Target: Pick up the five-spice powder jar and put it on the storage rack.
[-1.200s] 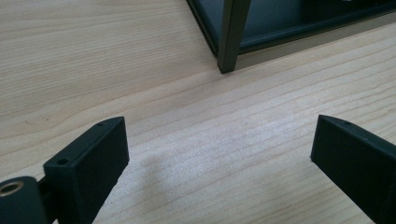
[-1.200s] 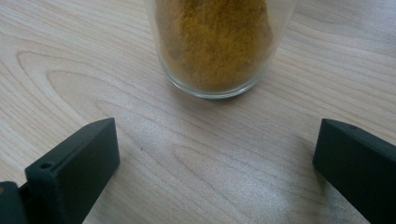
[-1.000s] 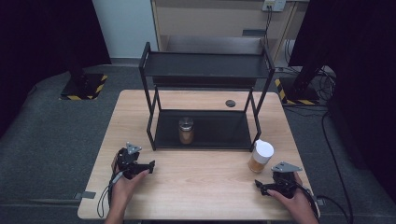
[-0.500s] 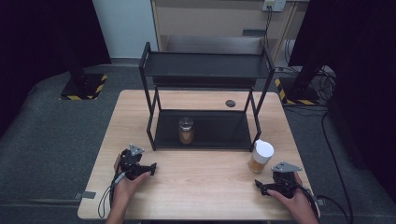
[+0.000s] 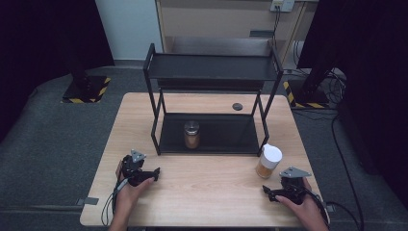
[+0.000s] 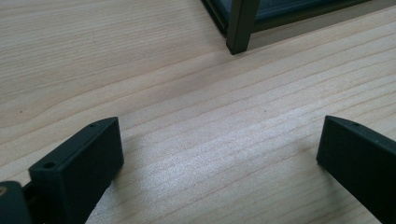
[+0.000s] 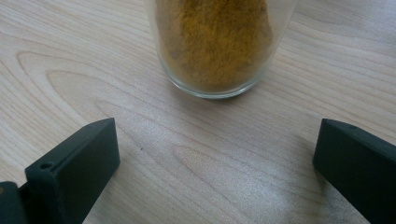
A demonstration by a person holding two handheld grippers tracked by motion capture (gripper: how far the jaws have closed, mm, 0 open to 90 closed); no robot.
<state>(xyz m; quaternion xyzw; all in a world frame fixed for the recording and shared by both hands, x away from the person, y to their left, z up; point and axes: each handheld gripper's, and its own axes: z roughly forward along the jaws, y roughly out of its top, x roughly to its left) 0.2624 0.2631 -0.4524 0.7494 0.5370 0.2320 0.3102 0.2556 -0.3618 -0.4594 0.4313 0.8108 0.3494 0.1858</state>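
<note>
1. Two black hand-held grippers rest low over the near part of the pale wooden desk (image 5: 202,187), the left hand-held gripper (image 5: 155,172) near the front left corner and the right hand-held gripper (image 5: 266,190) near the front right corner, well apart from each other.
2. Between them lies a broad stretch of bare desk, running from the near edge up to the foot of the black metal two-tier shelf rack (image 5: 211,67).
3. The left hand-held gripper has its jaws spread wide with nothing between them; in the left gripper view, only wood grain lies in the gap, and one square black leg of the rack (image 6: 240,25) stands ahead.
4. The right hand-held gripper also has its jaws spread and pinches nothing; the clear glass jar of orange-yellow powder with a white lid (image 5: 267,161) stands upright just ahead of it, apart from both jaws, beside the rack's front right leg.
5. In the right gripper view, the jar's (image 7: 217,44) round, smooth glass base sits flat on the desk and the powder inside looks fine and grainy.
6. One smaller glass jar with a metal-coloured lid (image 5: 191,134) stands on the rack's dark lower tray, left of its middle.
7. One small dark round disc (image 5: 237,106) lies on the desk behind the rack.
</note>
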